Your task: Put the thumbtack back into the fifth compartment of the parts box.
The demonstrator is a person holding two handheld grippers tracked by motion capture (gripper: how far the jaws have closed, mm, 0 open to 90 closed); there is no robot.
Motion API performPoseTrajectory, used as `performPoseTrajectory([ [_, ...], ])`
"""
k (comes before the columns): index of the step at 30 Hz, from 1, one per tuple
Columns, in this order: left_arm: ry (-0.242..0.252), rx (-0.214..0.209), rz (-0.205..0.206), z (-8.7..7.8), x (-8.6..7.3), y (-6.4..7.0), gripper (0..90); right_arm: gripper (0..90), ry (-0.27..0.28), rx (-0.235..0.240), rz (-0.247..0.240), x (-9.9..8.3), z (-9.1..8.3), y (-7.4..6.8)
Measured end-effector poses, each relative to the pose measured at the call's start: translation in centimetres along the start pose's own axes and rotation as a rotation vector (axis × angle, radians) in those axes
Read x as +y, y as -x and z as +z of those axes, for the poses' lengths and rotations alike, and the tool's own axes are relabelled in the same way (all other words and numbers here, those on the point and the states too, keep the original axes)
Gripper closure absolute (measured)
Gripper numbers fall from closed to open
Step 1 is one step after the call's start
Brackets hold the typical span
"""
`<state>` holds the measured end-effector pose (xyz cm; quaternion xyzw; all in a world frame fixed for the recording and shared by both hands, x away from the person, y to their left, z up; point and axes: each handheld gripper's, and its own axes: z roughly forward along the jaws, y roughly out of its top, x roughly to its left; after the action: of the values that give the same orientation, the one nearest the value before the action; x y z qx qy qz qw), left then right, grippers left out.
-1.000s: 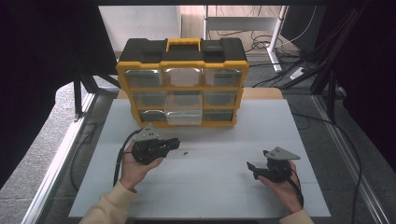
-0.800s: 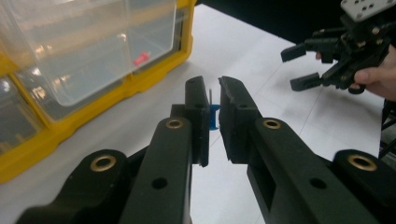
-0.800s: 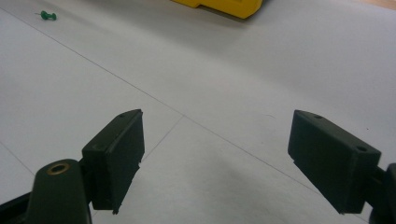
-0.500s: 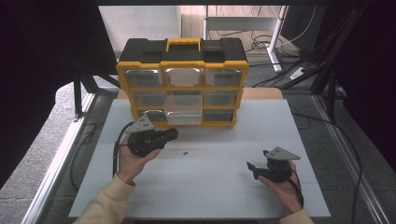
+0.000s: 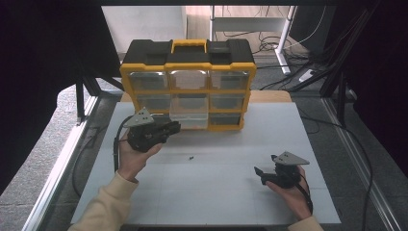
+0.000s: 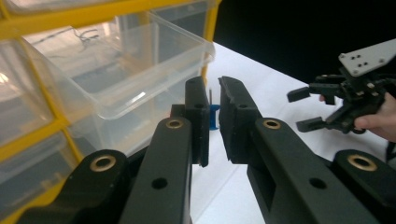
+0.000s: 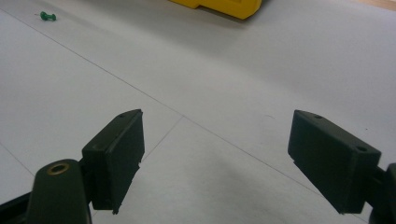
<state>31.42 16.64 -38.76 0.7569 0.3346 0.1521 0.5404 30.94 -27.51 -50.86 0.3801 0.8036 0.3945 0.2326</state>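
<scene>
A yellow and black drawer organizer (image 5: 187,62) stands at the back of the white table. Its clear middle drawer (image 5: 192,118) is pulled out, and shows close up as the clear drawer (image 6: 140,70) in the left gripper view. My left gripper (image 5: 175,128) hovers just left of that drawer's front. In its own view the left gripper (image 6: 214,88) is shut on a small blue push pin (image 6: 214,117), needle pointing up. A green push pin (image 5: 191,157) lies on the table between the hands, also seen as the green pin (image 7: 47,17). My right gripper (image 5: 260,176) rests low at the front right, open and empty.
The organizer's other clear drawers (image 5: 148,80) are pushed in. Its yellow base (image 7: 224,7) lies far ahead of the right gripper (image 7: 215,135). White tabletop (image 5: 231,154) stretches between the hands. The right gripper (image 6: 308,109) appears off beyond the left jaws. Cables trail over the floor behind.
My left gripper has lifted and moved away from me toward the pulled-out drawer. The right gripper and the green pin have stayed put.
</scene>
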Motion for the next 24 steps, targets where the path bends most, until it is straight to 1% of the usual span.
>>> performPoseTrajectory([
  [6, 0.006, 0.007, 0.003, 0.0, 0.8, -0.3, 81.4, 19.1, 0.002, 0.002, 0.001, 0.0, 0.0, 0.0],
  [12, 0.002, 0.021, 0.005, 0.6, 1.5, -0.8, 81.4, 19.1, 0.001, 0.005, 0.000, 0.0, 0.1, 0.0],
  [14, -0.006, 0.041, 0.018, 0.9, 1.7, -0.8, 81.4, 19.1, 0.000, 0.002, 0.002, 0.0, 0.0, 0.0],
  [17, -0.012, 0.049, 0.027, 1.3, 2.1, -0.9, 81.4, 19.1, 0.001, 0.003, 0.004, 0.0, 0.0, 0.0],
  [19, -0.014, 0.048, 0.024, 1.6, 2.4, -1.1, 81.4, 19.1, 0.001, 0.003, 0.005, 0.0, 0.0, 0.0],
  [24, -0.007, 0.046, -0.001, 2.2, 3.2, -1.8, 81.4, 19.0, 0.003, 0.004, 0.007, 0.0, 0.0, 0.1],
])
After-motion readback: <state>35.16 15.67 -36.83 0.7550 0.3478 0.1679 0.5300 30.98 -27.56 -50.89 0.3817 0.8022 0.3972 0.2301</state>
